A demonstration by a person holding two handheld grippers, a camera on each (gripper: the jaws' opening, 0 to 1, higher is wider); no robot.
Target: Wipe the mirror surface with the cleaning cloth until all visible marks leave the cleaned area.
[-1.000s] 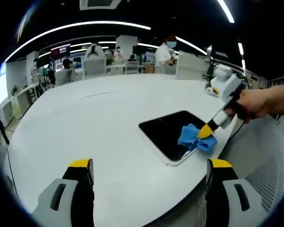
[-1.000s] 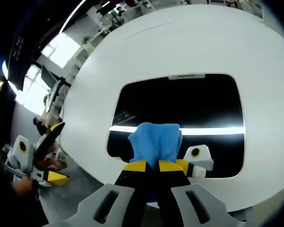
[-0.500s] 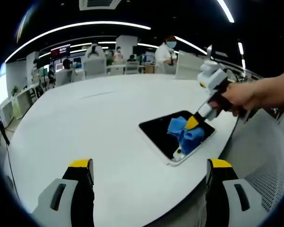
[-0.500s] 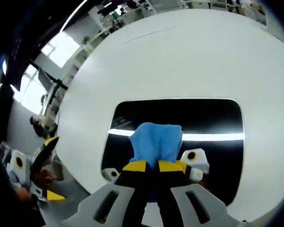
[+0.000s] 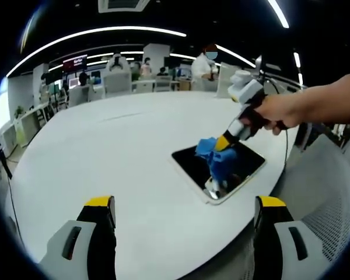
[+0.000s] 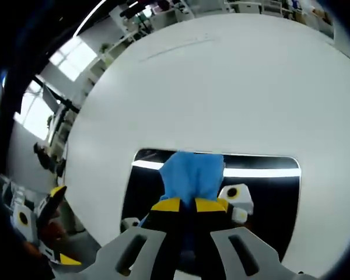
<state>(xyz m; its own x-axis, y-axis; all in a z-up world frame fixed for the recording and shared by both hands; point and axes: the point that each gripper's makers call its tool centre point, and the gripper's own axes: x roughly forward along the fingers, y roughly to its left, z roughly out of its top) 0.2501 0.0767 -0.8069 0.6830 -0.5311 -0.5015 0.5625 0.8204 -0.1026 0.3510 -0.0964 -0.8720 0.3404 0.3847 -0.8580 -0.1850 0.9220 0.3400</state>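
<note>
A dark rectangular mirror [image 5: 217,168] with a white frame lies flat on the round white table [image 5: 116,151], near its right edge. My right gripper [image 5: 221,144], held by a person's hand, is shut on a blue cleaning cloth [image 5: 216,156] and presses it onto the mirror's far part. In the right gripper view the cloth [image 6: 191,175] bunches out in front of the shut gripper [image 6: 188,205], over the mirror [image 6: 262,192] and reaching its far edge. My left gripper [image 5: 184,204] hovers open above the table's near side, nothing between its jaws.
Desks, chairs and several people [image 5: 205,65] fill the office behind the table. A mesh chair [image 5: 329,204] stands at the right beside the table's edge. The left gripper [image 6: 44,224] appears low at the left of the right gripper view.
My right gripper has swept the cloth from the mirror's near right corner across to its far side. The left gripper has stayed still.
</note>
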